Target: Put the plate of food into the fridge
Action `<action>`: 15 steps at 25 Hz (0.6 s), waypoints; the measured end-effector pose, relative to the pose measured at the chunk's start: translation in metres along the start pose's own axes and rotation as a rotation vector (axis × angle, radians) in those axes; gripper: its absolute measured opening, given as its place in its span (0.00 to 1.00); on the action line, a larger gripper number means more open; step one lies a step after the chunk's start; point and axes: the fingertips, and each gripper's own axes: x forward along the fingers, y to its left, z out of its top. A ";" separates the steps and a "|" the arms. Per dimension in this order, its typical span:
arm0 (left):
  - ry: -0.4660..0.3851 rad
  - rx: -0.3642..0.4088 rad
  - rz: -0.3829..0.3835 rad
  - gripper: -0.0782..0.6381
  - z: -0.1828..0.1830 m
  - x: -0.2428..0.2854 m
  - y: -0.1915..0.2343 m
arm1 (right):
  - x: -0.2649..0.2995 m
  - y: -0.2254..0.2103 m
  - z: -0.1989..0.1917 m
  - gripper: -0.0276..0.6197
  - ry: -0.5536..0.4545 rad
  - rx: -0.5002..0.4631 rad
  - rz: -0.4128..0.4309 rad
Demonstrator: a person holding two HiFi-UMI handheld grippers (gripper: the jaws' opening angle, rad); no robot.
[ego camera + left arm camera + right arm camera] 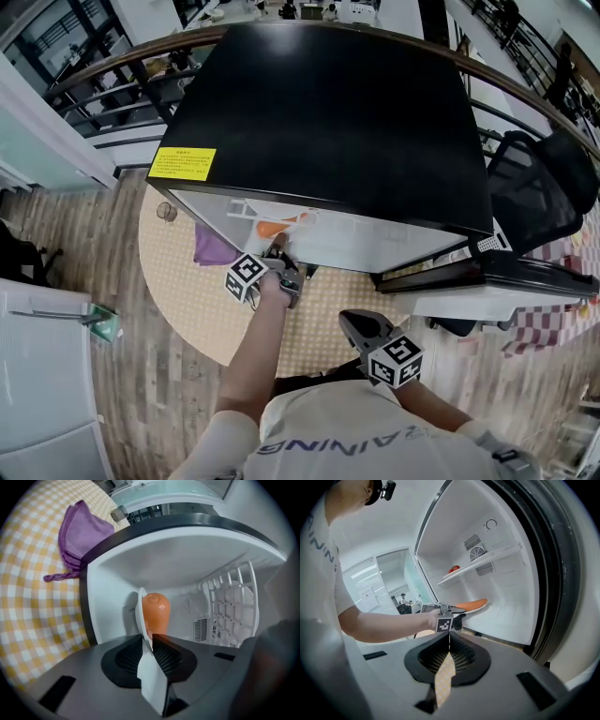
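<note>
The black fridge (337, 103) stands open. A white plate (140, 616) with an orange piece of food (155, 613) lies low inside the white compartment, and the right gripper view shows the plate (480, 608) resting on the compartment's floor. My left gripper (147, 638) reaches in. Its jaws stand a little apart, open, with the plate's rim between them; in the head view my left gripper (279, 251) is at the fridge's mouth. My right gripper (351, 321) hangs back outside the fridge, shut and holding nothing.
A purple cloth (214, 248) lies on the round table with a yellow checked cover (183, 300), left of the opening. The fridge door (487, 272) stands open to the right, with an office chair (539, 187) behind it. A white wire rack (234, 606) lines the compartment. Something red (454, 568) sits on the upper shelf.
</note>
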 end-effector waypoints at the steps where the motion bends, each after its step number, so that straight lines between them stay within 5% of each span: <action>1: 0.014 0.039 0.012 0.19 -0.001 0.000 0.000 | 0.001 0.000 -0.001 0.08 0.003 0.000 0.002; 15: 0.260 0.642 0.105 0.32 -0.031 0.000 -0.010 | 0.004 0.006 -0.006 0.08 0.012 0.010 0.010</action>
